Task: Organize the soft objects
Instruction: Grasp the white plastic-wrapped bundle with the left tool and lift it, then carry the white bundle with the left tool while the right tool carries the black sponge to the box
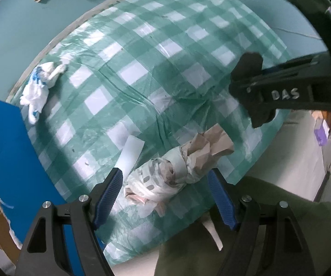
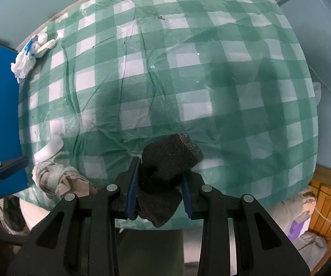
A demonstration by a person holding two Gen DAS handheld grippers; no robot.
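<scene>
Right claw (image 2: 159, 187) is clamped on a dark sock (image 2: 168, 161) above the checked table (image 2: 211, 69). Left claw (image 1: 165, 193) spreads wide, straddling a knotted bag bundle (image 1: 165, 172) at the near edge without pinching it. A white bag (image 1: 39, 85) lies far left.

Left claw (image 1: 165, 193) spread wide, right claw (image 2: 159, 184) clamped
</scene>
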